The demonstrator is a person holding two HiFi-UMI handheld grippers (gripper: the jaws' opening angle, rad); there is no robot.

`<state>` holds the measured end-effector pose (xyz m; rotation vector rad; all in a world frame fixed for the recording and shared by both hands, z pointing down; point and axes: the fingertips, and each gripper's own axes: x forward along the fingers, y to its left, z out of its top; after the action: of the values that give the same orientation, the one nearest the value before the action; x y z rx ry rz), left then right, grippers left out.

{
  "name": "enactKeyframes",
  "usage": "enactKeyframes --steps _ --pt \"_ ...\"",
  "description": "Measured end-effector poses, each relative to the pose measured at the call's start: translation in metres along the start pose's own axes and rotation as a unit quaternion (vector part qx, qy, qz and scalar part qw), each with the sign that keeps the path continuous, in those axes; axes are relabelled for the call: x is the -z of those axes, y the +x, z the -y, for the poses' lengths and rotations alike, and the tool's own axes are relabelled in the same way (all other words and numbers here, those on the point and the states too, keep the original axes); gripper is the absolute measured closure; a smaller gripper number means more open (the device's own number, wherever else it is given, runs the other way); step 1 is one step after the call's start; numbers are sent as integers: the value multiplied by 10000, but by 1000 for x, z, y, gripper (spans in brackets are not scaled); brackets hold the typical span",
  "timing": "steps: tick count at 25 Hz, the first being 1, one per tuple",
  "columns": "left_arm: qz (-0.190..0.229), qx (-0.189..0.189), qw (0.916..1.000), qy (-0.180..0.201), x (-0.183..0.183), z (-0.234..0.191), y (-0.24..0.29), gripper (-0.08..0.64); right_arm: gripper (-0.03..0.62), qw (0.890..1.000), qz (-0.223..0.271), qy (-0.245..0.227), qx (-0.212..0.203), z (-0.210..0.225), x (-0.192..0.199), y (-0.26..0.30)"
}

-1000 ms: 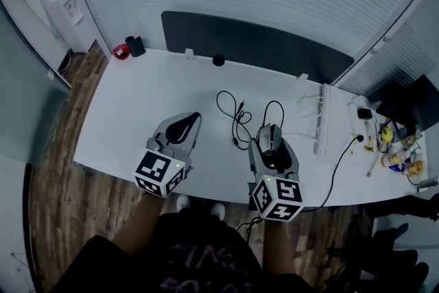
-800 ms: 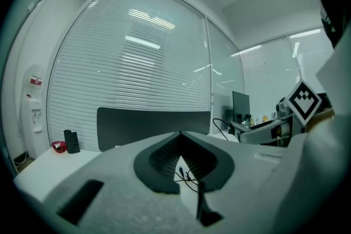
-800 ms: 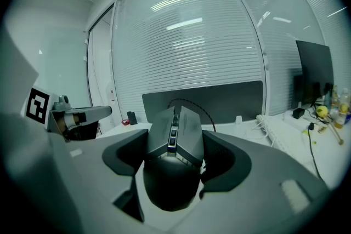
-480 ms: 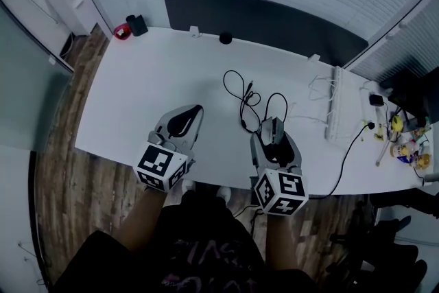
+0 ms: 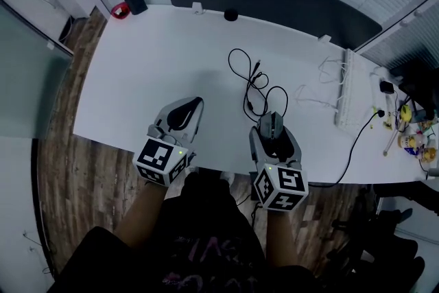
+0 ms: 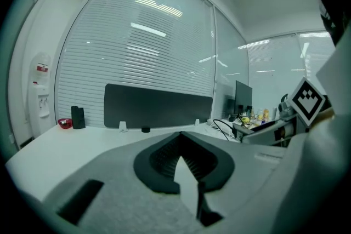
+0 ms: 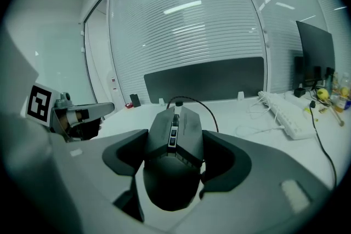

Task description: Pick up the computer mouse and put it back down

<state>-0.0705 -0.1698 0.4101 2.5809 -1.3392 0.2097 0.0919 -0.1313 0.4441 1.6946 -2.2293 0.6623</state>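
Pinching the computer mouse point(image 5: 272, 125) by its sides in the jaws of the right gripper point(image 7: 175, 145), low over the near edge of the surface point(image 5: 158, 58); impossible to tell whether resting or just clear of it. Underside hidden, rear sunk between the pads, cable point(image 5: 250, 82) looping away. Beside it, jaws of the left gripper point(image 6: 180, 140) pressed together at the tips, holding nothing.

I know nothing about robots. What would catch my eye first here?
The right gripper clamps a dark computer mouse near the front edge of the white desk, and the mouse's cable loops away behind it. Beside it, the left gripper holds nothing.
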Motion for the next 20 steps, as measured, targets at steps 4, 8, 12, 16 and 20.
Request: enactKeyframes --steps 4,8,12,16,20 --pt "-133 -12 9999 -78 15 -1 0 561 276 9998 -191 66 -1 0 17 4" --pt "-267 -13 9995 -139 30 -1 -1 561 276 9993 -343 109 -18 0 31 9" --pt "-409 -9 9990 -173 44 -4 0 561 276 9987 -487 166 -28 -1 46 15" --pt "-529 -3 9984 -216 57 -5 1 561 276 9976 -643 242 -51 -2 62 20" --pt "-670 30 9974 -269 72 -4 2 561 276 9962 -812 317 -53 -4 80 25"
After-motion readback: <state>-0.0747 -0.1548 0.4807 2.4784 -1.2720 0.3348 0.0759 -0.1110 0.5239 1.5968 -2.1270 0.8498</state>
